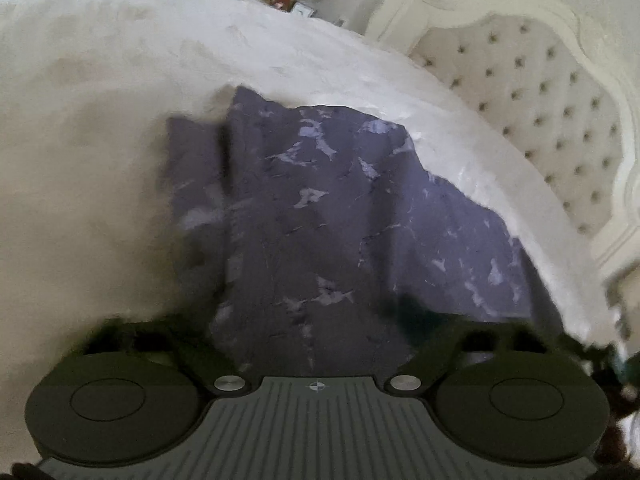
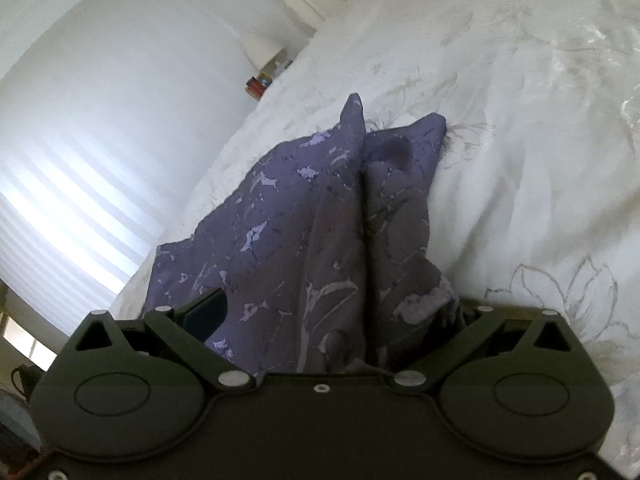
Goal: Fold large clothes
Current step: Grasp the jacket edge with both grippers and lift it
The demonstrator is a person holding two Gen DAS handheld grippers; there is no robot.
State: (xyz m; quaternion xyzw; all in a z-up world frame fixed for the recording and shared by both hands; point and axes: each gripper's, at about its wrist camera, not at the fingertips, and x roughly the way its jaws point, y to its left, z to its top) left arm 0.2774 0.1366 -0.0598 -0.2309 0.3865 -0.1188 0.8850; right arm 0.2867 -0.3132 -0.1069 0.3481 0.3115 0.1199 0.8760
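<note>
Our right gripper (image 2: 320,320), a black two-finger tool, has a bunched ridge of the purple, pale-patterned fabric garment (image 2: 320,220) rising between its spread linkage arms; its fingertips are buried under the cloth, so we cannot tell whether they pinch it. Only one dark finger (image 2: 208,308) shows, lying on the garment's left side. Our left gripper (image 1: 316,320) hovers with its jaws part-way apart above the same garment (image 1: 320,220), and blur hides whether its pads touch the cloth.

The risk, as we judge it: if either gripper has caught only the top layer, the fold may slide apart or drag crooked across the bedding.

The garment lies on the white embroidered bedspread (image 2: 520,140), spreading away from both grippers towards the cream tufted headboard (image 1: 540,120), with its nearest edge beneath them.
</note>
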